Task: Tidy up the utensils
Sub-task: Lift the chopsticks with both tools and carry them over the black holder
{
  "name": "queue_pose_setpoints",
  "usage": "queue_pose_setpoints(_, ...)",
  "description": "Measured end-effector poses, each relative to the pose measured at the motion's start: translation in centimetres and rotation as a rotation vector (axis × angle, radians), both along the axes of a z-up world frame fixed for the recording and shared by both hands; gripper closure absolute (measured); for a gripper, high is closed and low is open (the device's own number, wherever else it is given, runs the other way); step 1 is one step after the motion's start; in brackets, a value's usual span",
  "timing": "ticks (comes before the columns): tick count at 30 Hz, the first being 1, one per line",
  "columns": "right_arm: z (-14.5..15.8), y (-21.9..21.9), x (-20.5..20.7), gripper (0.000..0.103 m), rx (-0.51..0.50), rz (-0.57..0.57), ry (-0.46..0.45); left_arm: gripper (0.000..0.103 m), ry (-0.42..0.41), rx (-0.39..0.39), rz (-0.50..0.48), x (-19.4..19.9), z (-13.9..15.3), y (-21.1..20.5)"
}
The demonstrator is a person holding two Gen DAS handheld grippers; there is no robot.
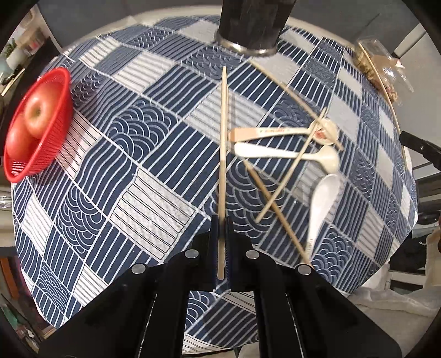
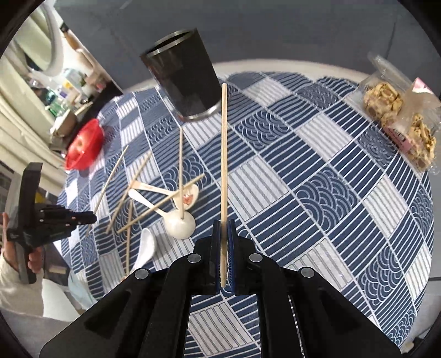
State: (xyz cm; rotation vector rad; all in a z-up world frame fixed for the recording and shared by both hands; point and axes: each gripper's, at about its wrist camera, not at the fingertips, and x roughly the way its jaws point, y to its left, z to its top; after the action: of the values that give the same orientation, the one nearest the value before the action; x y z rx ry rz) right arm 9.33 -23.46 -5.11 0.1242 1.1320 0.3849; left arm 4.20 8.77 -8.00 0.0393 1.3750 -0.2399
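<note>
Each claw is closed tight on one chopstick. The left claw pinches its chopstick close to the near end, so most of the stick runs out ahead toward twelve o'clock, its tip aimed at the base of the black cup. The right claw grips its own chopstick the same way, low down, the long free end reaching up just beside the cup's lower edge at about one o'clock from the cup's foot.

The rest of the utensils lie in a heap on the counter with its blue patterned cloth. From the right claw's view they are off at nine to ten o'clock: three white spoons with several loose chopsticks crossed over and under them.

What worries me is the grip point. Held so near one end, a stick could swing or slide in the pads if the far tip bumps anything, and the cup looks tall with its rim well above the counter. A tip striking the wall instead of clearing the rim could tip the cup, or lever the stick out of the claw. With both hands heading for the same opening, the two sticks may cross or knock each other. The pile is tangled too: pulling one stick later may flick a spoon toward the counter's edge. The red basket of apples and the bags of biscuits sit well apart, out of harm's way.
</note>
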Motion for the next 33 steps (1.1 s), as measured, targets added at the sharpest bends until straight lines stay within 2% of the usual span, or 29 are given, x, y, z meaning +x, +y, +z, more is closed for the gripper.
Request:
queue_pose_setpoints(11,4.1,-1.4,-2.0,0.098,0.036,0.018,-0.148,0.098,-0.131,-0.020,0.056,2.3,4.1,-1.0)
queue_pose_setpoints(18,7.1,-1.7,-1.5,0.098,0.068,0.059,-0.255,0.098,-0.227,-0.037,0.088,3.8,7.2,-1.3)
queue_pose_setpoints(26,10.2,-1.3,1.8,0.098,0.112,0.128,-0.352,0.098,-0.298,-0.076,0.126,6.9,9.9,-1.7)
queue_pose_setpoints(33,12.0,-1.2,6.5,0.098,0.191,0.187,-0.373,0.098,-0.355,-0.157,0.181,10.4,12.0,-2.9)
